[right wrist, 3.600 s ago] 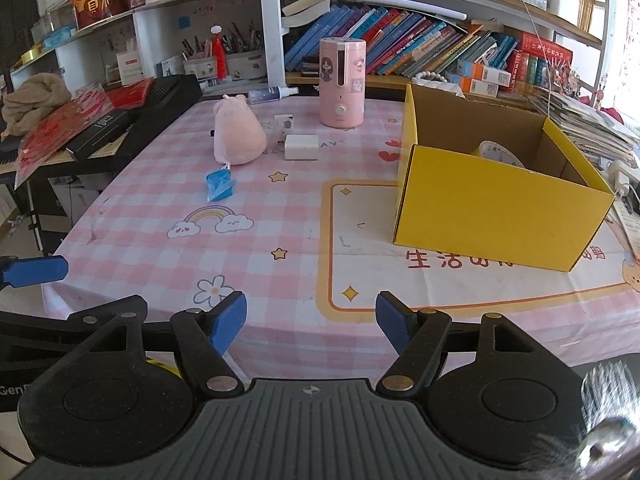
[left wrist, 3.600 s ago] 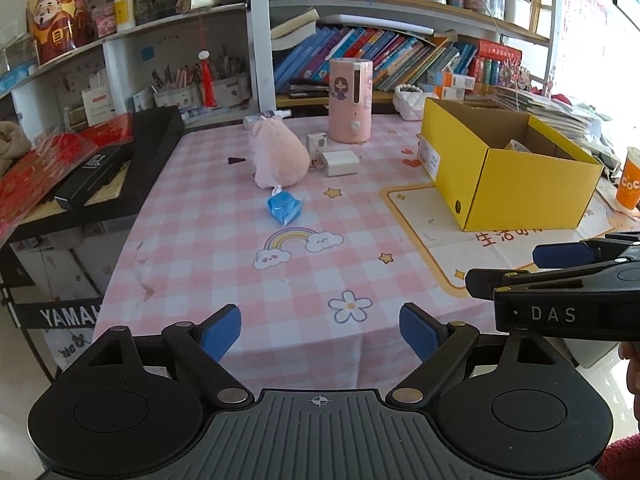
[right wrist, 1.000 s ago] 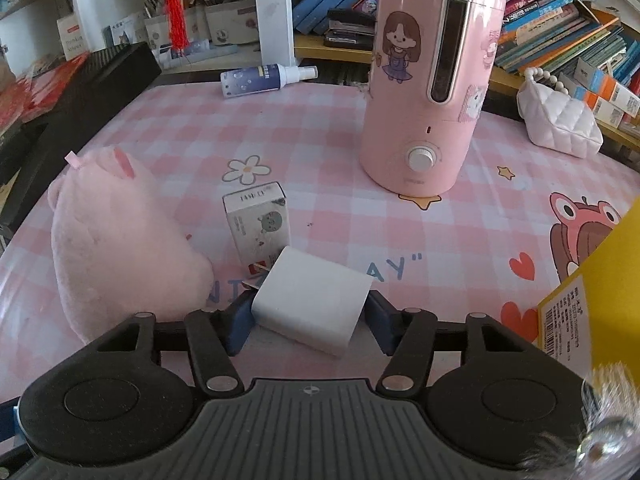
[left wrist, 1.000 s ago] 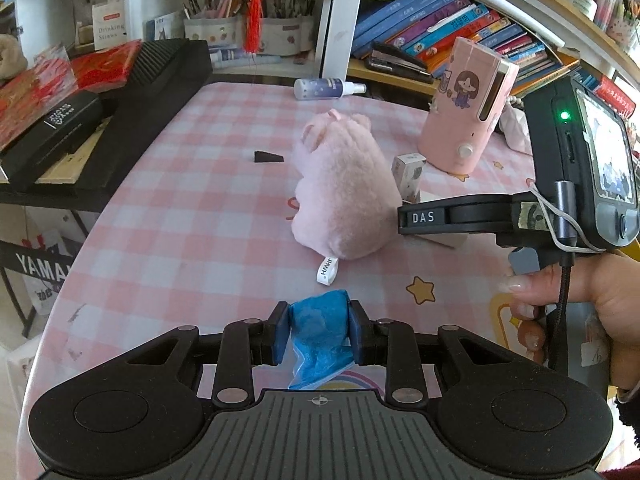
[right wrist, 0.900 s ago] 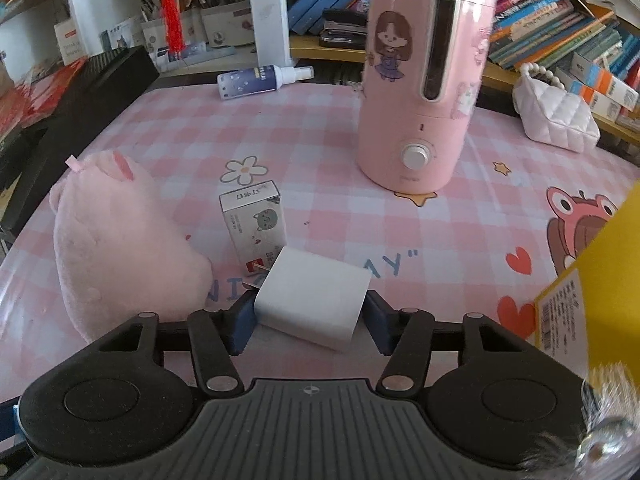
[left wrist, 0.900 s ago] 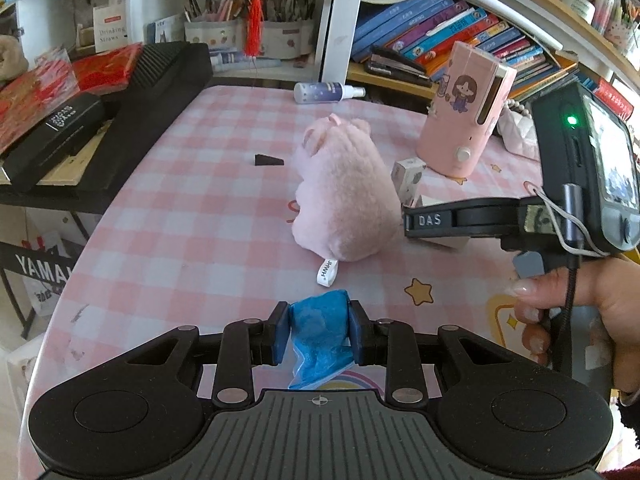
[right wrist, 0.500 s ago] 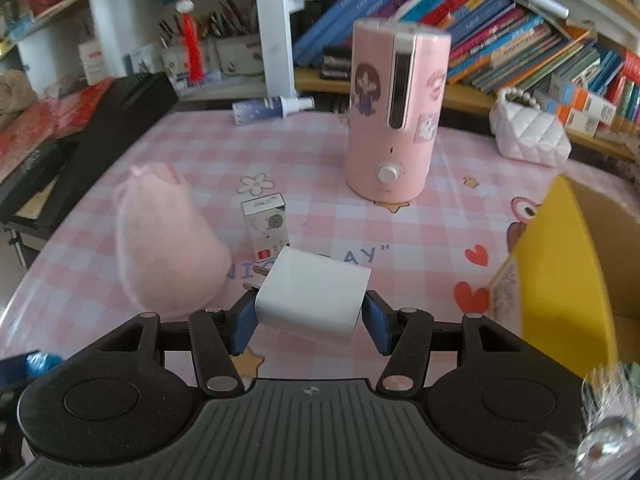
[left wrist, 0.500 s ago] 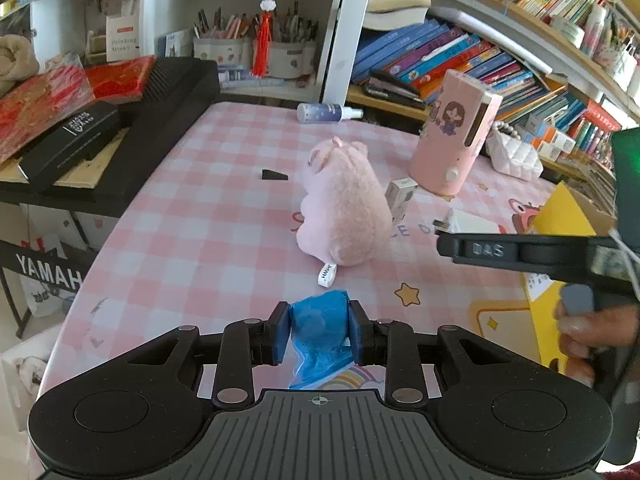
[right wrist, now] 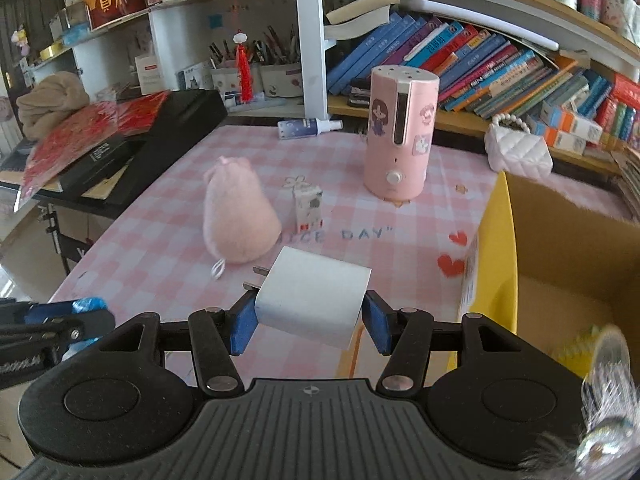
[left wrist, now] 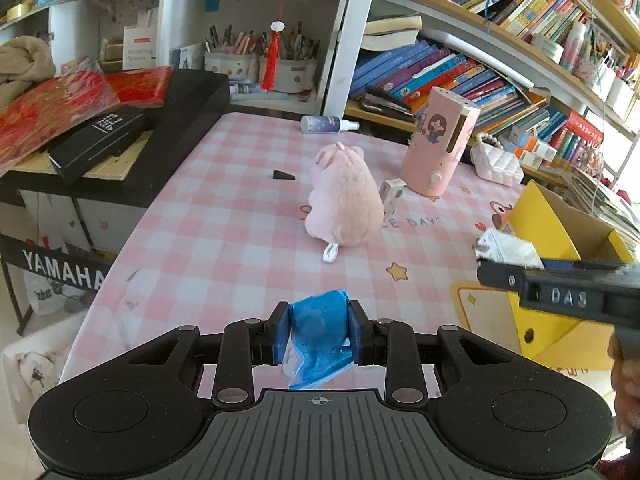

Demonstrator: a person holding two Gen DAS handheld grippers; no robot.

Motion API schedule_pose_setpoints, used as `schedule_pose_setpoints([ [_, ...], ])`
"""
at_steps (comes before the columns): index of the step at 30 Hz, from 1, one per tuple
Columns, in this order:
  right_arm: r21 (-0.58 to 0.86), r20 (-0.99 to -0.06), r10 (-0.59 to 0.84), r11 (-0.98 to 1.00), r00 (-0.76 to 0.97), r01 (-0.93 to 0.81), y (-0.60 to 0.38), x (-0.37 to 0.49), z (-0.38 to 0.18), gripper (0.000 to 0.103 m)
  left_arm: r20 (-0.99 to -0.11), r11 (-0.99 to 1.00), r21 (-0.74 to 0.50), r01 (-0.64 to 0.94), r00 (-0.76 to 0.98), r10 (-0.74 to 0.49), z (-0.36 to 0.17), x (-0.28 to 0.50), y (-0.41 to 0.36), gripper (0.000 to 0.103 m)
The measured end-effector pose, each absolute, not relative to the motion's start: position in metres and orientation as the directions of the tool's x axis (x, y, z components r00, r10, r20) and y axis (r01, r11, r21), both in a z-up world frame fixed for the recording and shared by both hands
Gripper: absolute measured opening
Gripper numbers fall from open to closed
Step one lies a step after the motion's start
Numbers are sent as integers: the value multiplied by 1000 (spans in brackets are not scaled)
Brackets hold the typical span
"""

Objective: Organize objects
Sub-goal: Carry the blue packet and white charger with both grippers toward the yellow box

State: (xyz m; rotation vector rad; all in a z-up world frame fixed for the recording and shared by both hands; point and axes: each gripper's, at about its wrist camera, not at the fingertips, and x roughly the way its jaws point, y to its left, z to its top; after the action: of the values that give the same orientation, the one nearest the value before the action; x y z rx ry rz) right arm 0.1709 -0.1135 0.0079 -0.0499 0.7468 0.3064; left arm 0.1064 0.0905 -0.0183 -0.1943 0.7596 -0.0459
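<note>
Right wrist view: the white plastic plug-in charger block (right wrist: 314, 296) sits clamped between the blue pads of the right gripper (right wrist: 308, 318), lifted clear of the pink checked tablecloth (right wrist: 160, 240), just left of the open yellow cardboard box (right wrist: 496, 248). The pads bear only on its near end, so it could pivot or slip out if the hand swings fast toward the box; its bare metal prongs stick out to the left and could catch the box wall.

Over in the left wrist view, the crumpled blue plastic packet (left wrist: 319, 330) is pinched by the left gripper (left wrist: 319, 334), jaws narrow around it, above the near edge of the table. It is soft and hangs down below the pads, so I reckon it could slide free. The two tools are near each other, and both heading for one box could make them collide.

Only the right view looks into the box, where something pale lies blurred. Only the left view shows a small black wedge (left wrist: 283, 175) left of the fluffy pink plush toy (left wrist: 344, 200).
</note>
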Motion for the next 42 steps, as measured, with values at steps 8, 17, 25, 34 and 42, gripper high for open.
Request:
schedule_pose_setpoints([
  [8,54,-675,243,958,697,-282,-111,124,7,53,-661,982,-188,16,738,-138,-12,77,88,28],
  [17,59,-673,232,963,702,-261,-110,80,9,53,-651,982,-181,57,741,-163,-8,39,87,28],
  [25,74,-684,214,971,697,-226,-113,41,4,53,-657,980,-175,92,731,-186,-8,8,82,28],
  [34,91,-696,196,978,691,-186,-121,4,-1,53,-656,976,-165,143,723,-217,-6,-16,73,28],
  [42,110,-703,145,989,696,-94,-138,-31,-6,53,-666,957,-153,247,690,-285,-9,-30,53,28],
])
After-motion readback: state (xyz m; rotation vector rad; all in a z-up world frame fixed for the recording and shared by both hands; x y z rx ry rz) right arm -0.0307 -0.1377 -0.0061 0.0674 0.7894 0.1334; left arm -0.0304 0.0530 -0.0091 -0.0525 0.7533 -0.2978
